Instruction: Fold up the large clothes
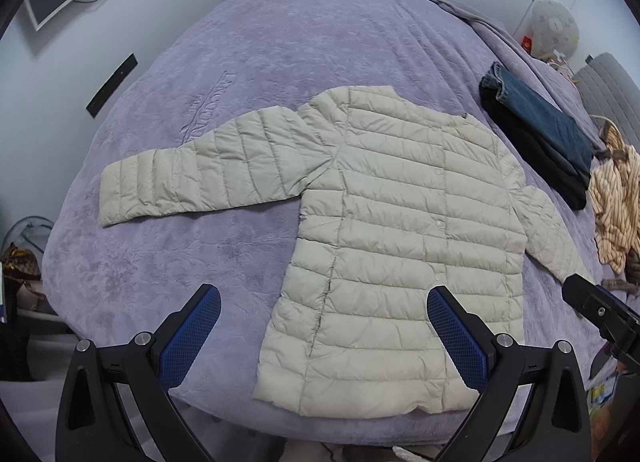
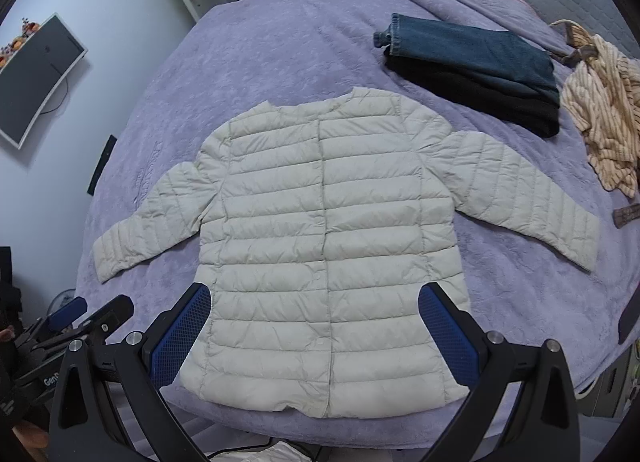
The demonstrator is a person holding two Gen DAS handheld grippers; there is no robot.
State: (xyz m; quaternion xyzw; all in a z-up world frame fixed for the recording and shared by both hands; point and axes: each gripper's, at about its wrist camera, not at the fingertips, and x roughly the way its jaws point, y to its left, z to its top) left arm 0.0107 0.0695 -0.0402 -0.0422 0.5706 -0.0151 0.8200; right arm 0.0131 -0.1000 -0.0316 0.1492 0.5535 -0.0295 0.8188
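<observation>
A cream quilted puffer jacket [image 1: 392,222] lies flat and buttoned on a purple bed cover [image 1: 240,62], both sleeves spread out; it also shows in the right wrist view [image 2: 324,246]. My left gripper [image 1: 324,302] is open and empty, held above the jacket's lower left hem. My right gripper [image 2: 314,302] is open and empty, held above the middle of the hem. The left gripper also shows at the lower left of the right wrist view [image 2: 96,312]. The right gripper's body shows at the right edge of the left wrist view [image 1: 600,310].
Folded jeans on a black garment [image 2: 476,74] lie at the far right of the bed. A crumpled striped garment [image 2: 604,118] lies beside them. A monitor [image 2: 32,74] hangs on the left wall. The bed's near edge [image 2: 360,438] is just below the hem.
</observation>
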